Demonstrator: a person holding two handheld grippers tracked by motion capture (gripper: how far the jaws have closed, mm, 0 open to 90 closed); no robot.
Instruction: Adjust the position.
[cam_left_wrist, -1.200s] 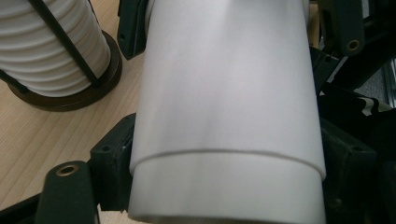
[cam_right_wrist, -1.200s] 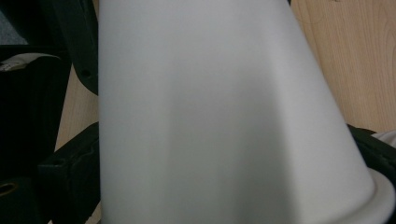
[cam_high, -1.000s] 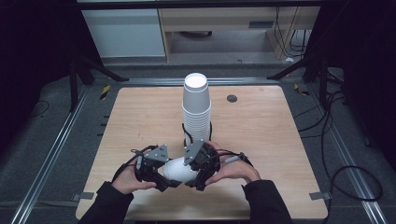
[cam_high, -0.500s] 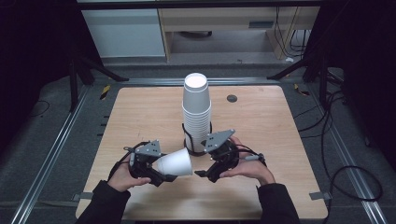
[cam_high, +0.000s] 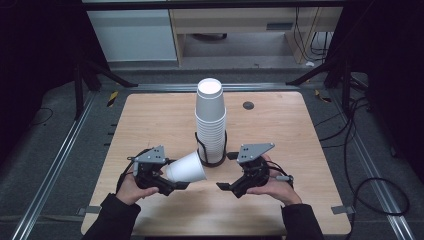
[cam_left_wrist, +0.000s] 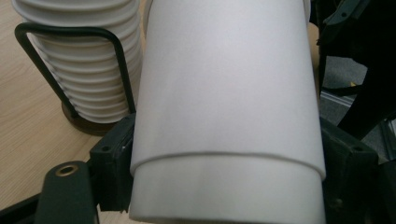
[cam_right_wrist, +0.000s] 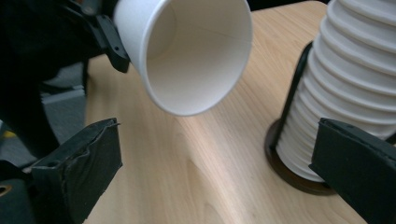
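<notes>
While bare wood lies open along the tabletop (cam_high: 150, 115)'s left edge, the left hand-held gripper (cam_high: 172, 185) near the front edge grips a white paper cup (cam_high: 186, 168) lying sideways, mouth rightward. Just beyond stands the cup stack (cam_high: 210, 117) in its wire holder (cam_high: 212, 159). The right hand-held gripper (cam_high: 231, 189), jaws spread and empty, has drawn back rightward from the cup since a second ago. The cup is plain and undented.

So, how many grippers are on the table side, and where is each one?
2. The left gripper is near the table's front left, shut on a white paper cup. The right gripper is at front right, open and empty.
</notes>
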